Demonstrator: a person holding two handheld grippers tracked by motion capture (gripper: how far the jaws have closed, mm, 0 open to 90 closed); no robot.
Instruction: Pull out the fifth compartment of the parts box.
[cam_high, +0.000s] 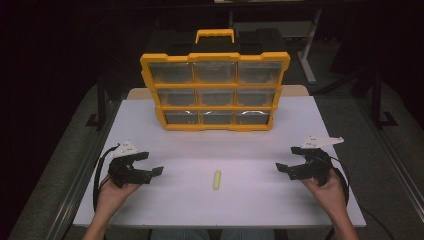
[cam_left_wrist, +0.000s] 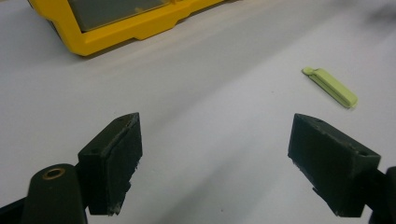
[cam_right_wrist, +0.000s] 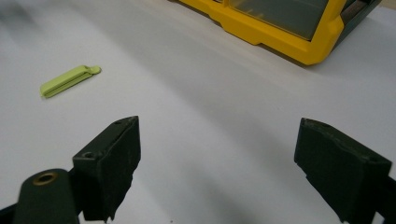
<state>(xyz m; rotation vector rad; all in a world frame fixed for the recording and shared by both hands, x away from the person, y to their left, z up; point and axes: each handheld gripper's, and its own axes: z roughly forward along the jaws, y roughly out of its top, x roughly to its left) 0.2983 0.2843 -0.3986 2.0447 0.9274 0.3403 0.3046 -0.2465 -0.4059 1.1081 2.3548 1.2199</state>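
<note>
A small yellow-green clip (cam_high: 217, 179) lies flat on the white table (cam_high: 220, 145), midway between my two hands. It lies at the upper right in the left gripper view (cam_left_wrist: 331, 87) and at the upper left in the right gripper view (cam_right_wrist: 69, 80). My left gripper (cam_high: 152, 163) rests at the table's left, pointing toward the clip, jaws wide apart with nothing between them (cam_left_wrist: 215, 163). My right gripper (cam_high: 289, 160) rests at the table's right, also open and empty (cam_right_wrist: 217, 168). A yellow organiser case (cam_high: 215, 90) with clear drawers stands upright at the back of the table.
The case's lower corner (cam_left_wrist: 116, 28) lies ahead of the left gripper, and its other corner (cam_right_wrist: 289, 28) lies ahead of the right one. A black cable loops from each gripper near the table's side edges. Dark floor surrounds the table.
</note>
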